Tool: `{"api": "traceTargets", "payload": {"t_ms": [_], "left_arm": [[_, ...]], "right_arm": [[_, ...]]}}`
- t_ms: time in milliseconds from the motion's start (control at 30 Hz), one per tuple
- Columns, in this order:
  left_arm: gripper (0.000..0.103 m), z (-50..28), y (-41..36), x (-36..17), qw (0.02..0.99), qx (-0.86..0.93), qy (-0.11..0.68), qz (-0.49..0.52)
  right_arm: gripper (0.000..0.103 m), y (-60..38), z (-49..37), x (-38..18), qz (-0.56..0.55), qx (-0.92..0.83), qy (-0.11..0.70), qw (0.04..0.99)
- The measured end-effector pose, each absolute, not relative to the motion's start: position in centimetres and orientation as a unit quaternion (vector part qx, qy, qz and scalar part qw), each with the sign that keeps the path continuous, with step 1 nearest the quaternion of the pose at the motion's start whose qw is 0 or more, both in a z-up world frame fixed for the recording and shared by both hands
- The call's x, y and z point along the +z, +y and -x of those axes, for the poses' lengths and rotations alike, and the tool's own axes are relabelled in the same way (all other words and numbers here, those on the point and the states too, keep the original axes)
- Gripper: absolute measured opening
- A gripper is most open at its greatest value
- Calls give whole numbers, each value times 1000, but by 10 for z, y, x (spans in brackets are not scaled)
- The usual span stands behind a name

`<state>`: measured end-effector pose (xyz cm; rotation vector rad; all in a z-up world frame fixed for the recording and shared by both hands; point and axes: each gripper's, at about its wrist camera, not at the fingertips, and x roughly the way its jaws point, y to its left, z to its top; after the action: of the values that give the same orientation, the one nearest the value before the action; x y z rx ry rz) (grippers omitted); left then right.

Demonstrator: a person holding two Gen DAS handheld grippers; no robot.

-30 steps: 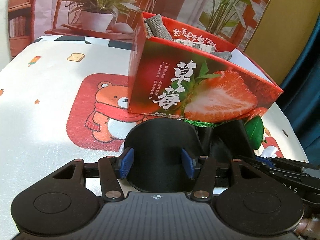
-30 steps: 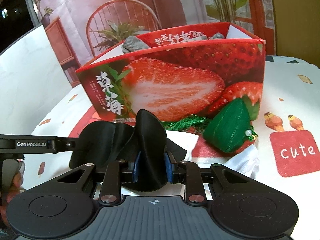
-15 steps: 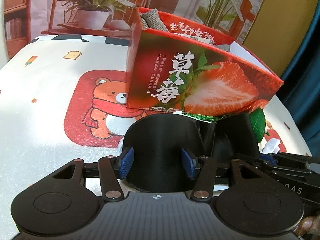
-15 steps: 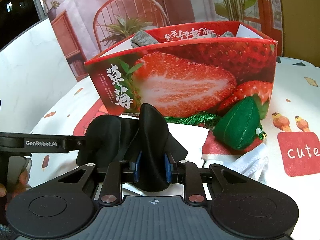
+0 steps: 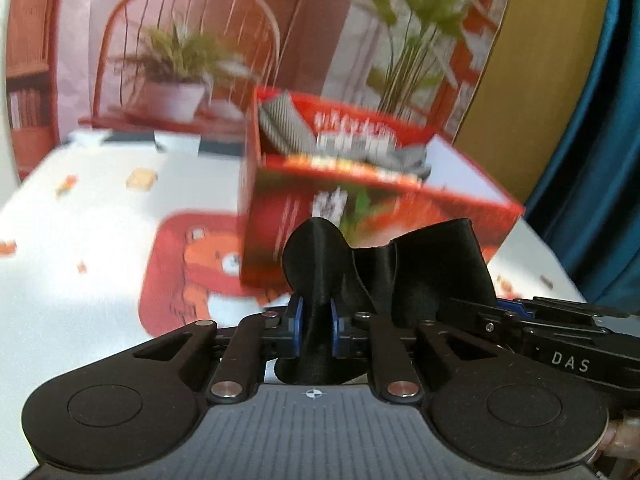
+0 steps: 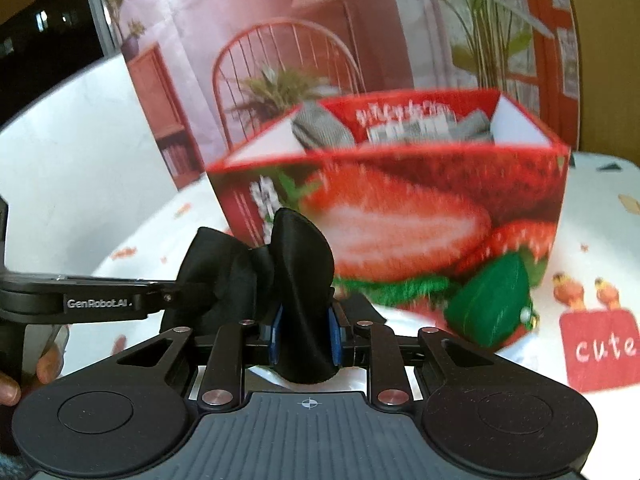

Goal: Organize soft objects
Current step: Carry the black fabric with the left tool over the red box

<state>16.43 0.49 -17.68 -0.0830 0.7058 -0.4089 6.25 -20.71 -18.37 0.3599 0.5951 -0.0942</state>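
**Two grippers pinch one black fabric piece before a strawberry box**

Left wrist view: The left gripper (image 5: 315, 326) is clenched on a fold of a black fabric piece (image 5: 316, 264), its blue-padded fingers (image 5: 296, 326) squeezing the cloth, which rises above them at centre frame. The cloth stretches toward 3 o'clock, where the right gripper (image 5: 516, 310) enters from the frame edge and meets its other end. Behind the cloth, toward 12 o'clock, stands an open red strawberry box (image 5: 280, 208) on a cartoon-print tablecloth (image 5: 100, 240). Grey knitted items (image 5: 284, 126) lie inside the box. The scene is motion-blurred.

Right wrist view: The right gripper (image 6: 306, 334) is clamped on another fold of the black fabric piece (image 6: 300, 256). The cloth runs toward 9 o'clock, where the left gripper (image 6: 172, 294) reaches in from the side and grips it. The strawberry box (image 6: 400, 220) fills the frame's middle beyond the cloth, grey knitted items (image 6: 320, 128) showing over its rim. A green stuffed pouch (image 6: 490, 300) sits touching the box's front at 3 o'clock, on the tablecloth (image 6: 600, 220).
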Motion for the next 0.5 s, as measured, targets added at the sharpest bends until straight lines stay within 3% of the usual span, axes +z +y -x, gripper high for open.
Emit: {"api": "traceTargets", "payload": {"t_ms": [500], "left_arm": [[15,-177,-9,-100,949,-202,240,26]], "right_arm": [[22,-230,-83,-112,-181,-39,208,960]]}}
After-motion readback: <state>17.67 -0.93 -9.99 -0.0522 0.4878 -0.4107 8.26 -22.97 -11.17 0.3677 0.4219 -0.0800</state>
